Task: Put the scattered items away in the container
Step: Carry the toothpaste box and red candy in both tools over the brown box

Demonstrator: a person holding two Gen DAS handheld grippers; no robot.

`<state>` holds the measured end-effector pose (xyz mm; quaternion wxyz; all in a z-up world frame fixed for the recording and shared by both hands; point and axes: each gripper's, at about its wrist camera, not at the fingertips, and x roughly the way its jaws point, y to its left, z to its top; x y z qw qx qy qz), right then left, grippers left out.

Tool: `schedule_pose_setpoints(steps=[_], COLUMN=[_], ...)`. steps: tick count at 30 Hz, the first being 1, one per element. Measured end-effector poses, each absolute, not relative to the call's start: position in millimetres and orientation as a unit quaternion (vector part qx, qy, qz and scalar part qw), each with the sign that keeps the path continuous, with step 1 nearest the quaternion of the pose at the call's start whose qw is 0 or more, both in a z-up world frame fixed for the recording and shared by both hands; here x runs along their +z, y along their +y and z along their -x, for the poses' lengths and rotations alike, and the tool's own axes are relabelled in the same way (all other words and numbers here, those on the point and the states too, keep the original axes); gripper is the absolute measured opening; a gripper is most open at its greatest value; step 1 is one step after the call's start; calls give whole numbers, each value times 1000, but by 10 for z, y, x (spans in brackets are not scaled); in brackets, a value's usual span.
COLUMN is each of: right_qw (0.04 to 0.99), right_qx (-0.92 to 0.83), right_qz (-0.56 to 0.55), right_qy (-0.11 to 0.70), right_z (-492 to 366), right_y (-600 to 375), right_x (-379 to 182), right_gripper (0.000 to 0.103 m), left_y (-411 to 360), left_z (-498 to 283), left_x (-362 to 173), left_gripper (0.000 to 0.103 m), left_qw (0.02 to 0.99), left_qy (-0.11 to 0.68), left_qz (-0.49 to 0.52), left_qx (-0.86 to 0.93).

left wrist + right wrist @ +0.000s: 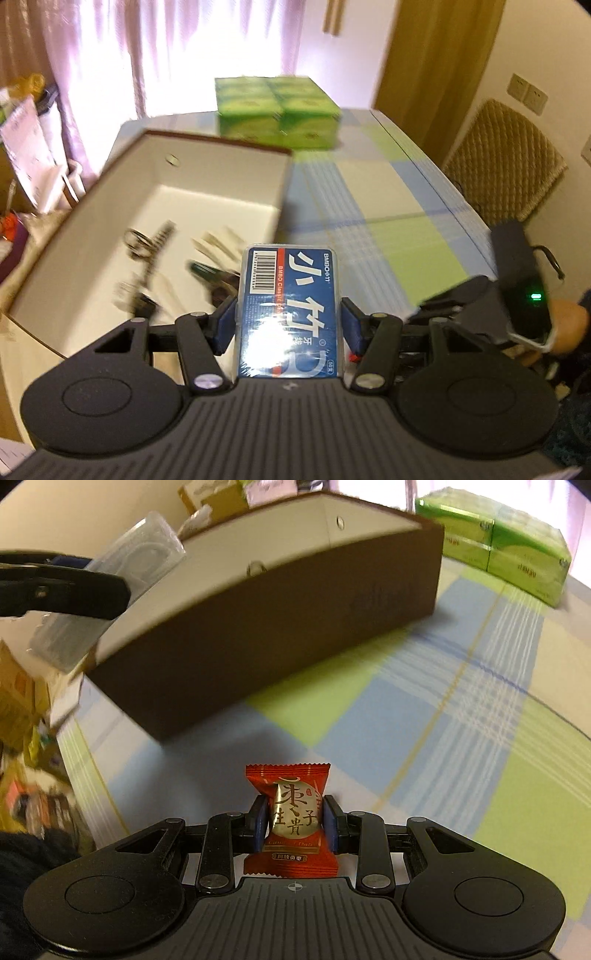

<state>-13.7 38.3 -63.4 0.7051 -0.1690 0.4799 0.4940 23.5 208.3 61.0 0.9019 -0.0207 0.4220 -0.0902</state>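
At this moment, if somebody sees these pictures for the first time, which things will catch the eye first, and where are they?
The blue floss pick case stands out, clamped in the left gripper near the open brown box, which already holds small items. Equally striking is the red candy packet pinched in the right gripper above the checked tablecloth. Bright green tissue packs sit beyond the box.

Domestic room, likely a dining area.
Checked tablecloth [373, 206] on table, pink curtains [122, 55], wicker chair [506, 162] at right edge, wall sockets [526, 94].
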Motion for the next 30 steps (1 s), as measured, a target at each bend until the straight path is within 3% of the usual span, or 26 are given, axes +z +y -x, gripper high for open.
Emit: schedule_pose_setpoints(steps=[10, 16, 30], right_qw=[766, 797, 792], right_qx=[490, 469, 386], right_qz=[73, 80, 156], right_qy=[410, 371, 448], right_z=[-63, -409, -1370], right_y=[842, 1420, 2329], right_x=[167, 372, -303], right_gripper=[34, 34, 34], left_y=[2844, 3006, 3148], left_z=[-701, -1256, -2585], left_x=[708, 614, -103], left_gripper=[53, 53, 53], left_qw=[913, 908, 873], left_qy=[398, 398, 460], left_qz=[-35, -68, -74], left_qx=[-82, -107, -145])
